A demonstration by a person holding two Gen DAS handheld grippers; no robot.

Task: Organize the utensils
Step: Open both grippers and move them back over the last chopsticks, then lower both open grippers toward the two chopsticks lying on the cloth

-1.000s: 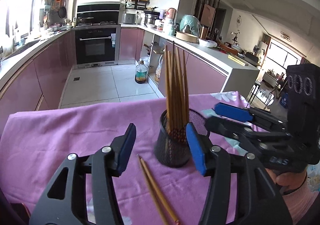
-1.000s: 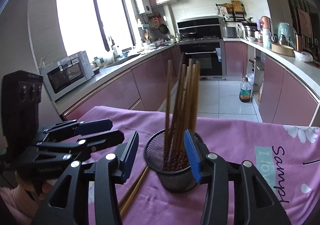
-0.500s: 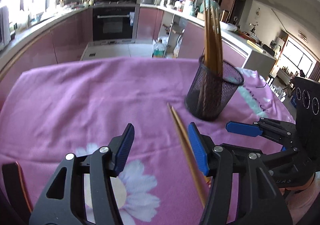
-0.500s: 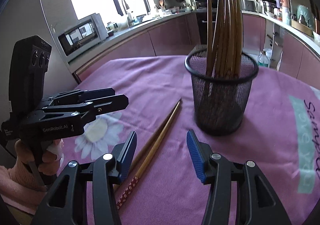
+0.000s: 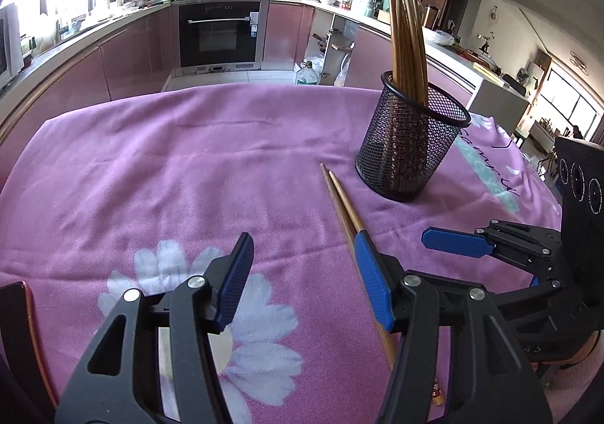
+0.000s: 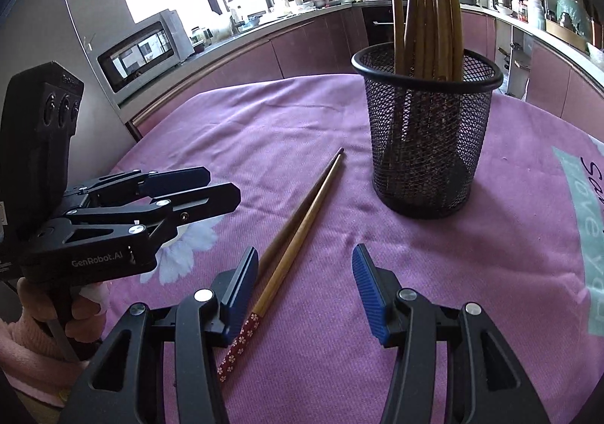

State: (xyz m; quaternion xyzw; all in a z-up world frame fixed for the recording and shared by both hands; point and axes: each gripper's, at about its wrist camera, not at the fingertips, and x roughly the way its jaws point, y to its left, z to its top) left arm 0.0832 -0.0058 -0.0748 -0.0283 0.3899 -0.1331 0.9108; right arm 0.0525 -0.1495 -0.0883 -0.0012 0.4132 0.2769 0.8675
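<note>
A black mesh holder (image 5: 409, 144) stands on the purple cloth and holds several wooden chopsticks (image 5: 406, 42); it also shows in the right wrist view (image 6: 426, 137). Two loose chopsticks (image 5: 341, 203) lie side by side on the cloth in front of the holder, also in the right wrist view (image 6: 298, 231), with red flowered ends nearest me. My left gripper (image 5: 302, 276) is open and empty, its right finger over the loose pair. My right gripper (image 6: 304, 288) is open and empty, the pair just inside its left finger.
The table carries a purple cloth (image 5: 170, 174) with white flowers. A dark flat object (image 5: 19, 314) lies at the cloth's near left edge. Kitchen counters, an oven (image 5: 221, 33) and a microwave (image 6: 147, 54) stand beyond the table.
Both grippers have pulled back and lowered from beside the holder to near the cloth by the loose chopsticks. Both stayed open. The holder and loose pair have not moved.
</note>
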